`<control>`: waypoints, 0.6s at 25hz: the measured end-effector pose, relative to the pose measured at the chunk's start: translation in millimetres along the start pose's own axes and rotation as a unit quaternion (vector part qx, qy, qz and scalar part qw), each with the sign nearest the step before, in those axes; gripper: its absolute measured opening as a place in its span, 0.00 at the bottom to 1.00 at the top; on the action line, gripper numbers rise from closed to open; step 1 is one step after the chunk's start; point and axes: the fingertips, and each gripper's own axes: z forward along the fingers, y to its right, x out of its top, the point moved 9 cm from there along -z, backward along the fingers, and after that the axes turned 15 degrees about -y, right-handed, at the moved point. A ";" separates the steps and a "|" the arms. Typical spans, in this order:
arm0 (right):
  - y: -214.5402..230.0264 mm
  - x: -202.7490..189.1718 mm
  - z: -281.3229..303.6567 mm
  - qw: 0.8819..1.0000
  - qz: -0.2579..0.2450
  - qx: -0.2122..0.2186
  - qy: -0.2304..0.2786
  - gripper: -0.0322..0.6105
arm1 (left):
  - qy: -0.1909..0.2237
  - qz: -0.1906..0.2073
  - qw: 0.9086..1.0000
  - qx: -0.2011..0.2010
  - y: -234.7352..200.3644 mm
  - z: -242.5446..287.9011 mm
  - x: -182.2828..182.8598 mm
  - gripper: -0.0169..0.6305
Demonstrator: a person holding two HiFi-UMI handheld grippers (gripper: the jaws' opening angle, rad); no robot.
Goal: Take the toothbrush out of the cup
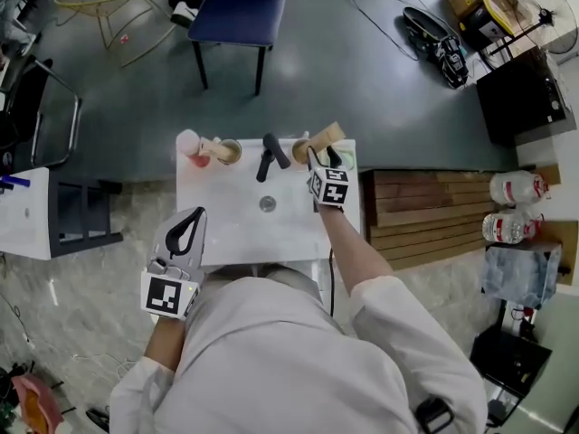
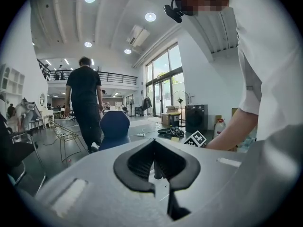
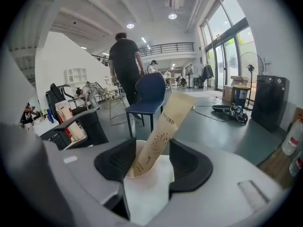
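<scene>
A white cup holds a toothbrush in a tan paper sleeve that leans up and to the right. My right gripper is open, with one black pad on each side of the cup's rim; whether the pads touch the cup is unclear. In the head view the sleeve sticks out just past my right gripper at the back right corner of the white washbasin. My left gripper is shut and empty at the basin's front left. Its jaws point into the room.
A black tap stands at the back of the basin, with a drain in front of it. A tan cup and a pink cup stand to the tap's left. A wooden pallet lies on the right, a blue chair beyond. A person walks there.
</scene>
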 end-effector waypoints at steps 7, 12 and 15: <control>4.0 3.2 17.7 1.000 0.006 0.005 -0.018 0.38 | -0.006 -0.007 1.000 0.006 -2.2 1.3 -1.1 0.04; 5.8 6.5 25.6 1.000 -0.001 0.003 -0.024 0.29 | -0.008 -0.007 1.000 0.011 -4.8 5.1 1.7 0.04; 6.2 8.8 28.8 1.000 -0.004 0.002 -0.024 0.27 | -0.009 -0.008 1.000 0.014 -6.2 6.2 2.9 0.04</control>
